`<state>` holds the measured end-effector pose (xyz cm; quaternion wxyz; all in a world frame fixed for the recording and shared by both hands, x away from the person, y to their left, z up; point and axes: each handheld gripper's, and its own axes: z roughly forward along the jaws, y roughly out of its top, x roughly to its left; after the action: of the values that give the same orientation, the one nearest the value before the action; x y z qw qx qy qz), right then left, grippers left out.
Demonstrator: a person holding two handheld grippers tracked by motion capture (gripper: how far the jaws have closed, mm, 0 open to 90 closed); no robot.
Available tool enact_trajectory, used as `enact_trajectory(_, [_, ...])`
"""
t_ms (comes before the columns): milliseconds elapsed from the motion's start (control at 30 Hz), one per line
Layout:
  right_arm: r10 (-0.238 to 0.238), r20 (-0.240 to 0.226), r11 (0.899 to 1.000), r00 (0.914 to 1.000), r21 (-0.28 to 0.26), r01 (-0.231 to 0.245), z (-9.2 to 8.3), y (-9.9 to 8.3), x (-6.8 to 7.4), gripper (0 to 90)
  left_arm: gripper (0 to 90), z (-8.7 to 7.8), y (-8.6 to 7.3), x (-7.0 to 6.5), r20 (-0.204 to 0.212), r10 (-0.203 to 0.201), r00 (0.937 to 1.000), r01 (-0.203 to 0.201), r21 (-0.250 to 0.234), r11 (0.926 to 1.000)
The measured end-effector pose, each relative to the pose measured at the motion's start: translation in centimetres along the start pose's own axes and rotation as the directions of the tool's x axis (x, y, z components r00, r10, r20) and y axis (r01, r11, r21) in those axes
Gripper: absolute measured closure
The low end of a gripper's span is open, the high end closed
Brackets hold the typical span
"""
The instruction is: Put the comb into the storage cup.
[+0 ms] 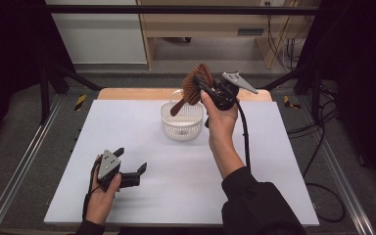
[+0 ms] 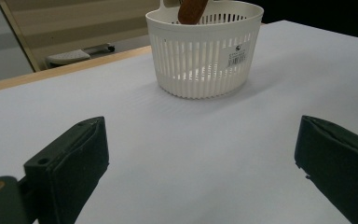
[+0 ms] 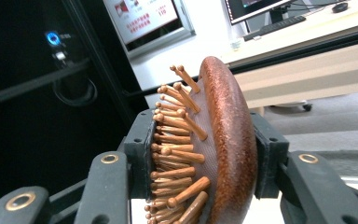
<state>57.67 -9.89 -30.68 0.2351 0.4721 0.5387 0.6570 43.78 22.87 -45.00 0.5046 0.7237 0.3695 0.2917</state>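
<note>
While my left gripper (image 1: 129,161) rests low on the white table (image 1: 186,186) with its jaws wide apart and nothing between them, my right gripper (image 1: 203,87) is farther off, clamped on the head of a brown wooden hairbrush (image 1: 196,88), held up over the white basket (image 1: 181,122).

High view: you look down on the table (image 1: 127,147).
Left gripper view: low, shares the basket (image 2: 200,51).
Right gripper view: close, faces the room.
</note>
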Motion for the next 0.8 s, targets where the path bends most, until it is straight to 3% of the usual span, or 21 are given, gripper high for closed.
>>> enact_trajectory(800, [0.008, 0.001, 0.999, 1.0000, 0.050, -0.008, 1.3, -2.1, -0.7, 51.6, 3.0, -0.2, 0.1, 0.1, -0.004, -0.005, 1.0000, 0.005, -0.008, 1.0000])
